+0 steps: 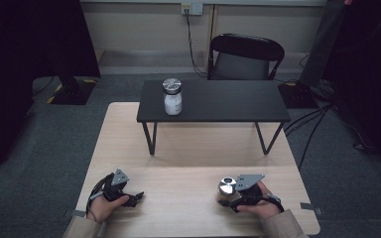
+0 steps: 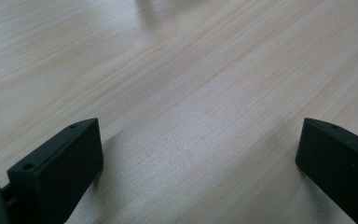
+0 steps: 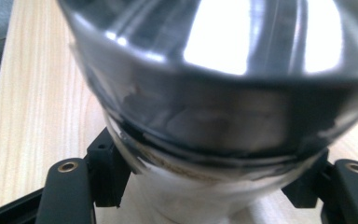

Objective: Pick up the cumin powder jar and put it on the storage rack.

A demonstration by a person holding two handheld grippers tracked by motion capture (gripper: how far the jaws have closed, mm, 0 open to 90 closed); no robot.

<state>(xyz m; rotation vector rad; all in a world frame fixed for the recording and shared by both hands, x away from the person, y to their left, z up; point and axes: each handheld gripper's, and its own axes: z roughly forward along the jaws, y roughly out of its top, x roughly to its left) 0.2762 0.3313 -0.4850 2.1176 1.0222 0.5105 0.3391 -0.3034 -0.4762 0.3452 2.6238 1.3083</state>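
We see our right gripper (image 1: pixel 229 197) clamped on a silver-lidded jar (image 1: pixel 226 187) on the wooden table (image 1: pixel 188 148); its label blurs unreadably. Our left gripper (image 1: pixel 135 197) gapes empty. Farther off, a second jar (image 1: pixel 172 96) tops the black stand (image 1: pixel 228 101).

The jar (image 1: pixel 226 188), clear glass with white contents and a shiny silver lid, stands upright on the wooden table (image 1: pixel 188 148), near its front edge and towards its right corner, on its top.
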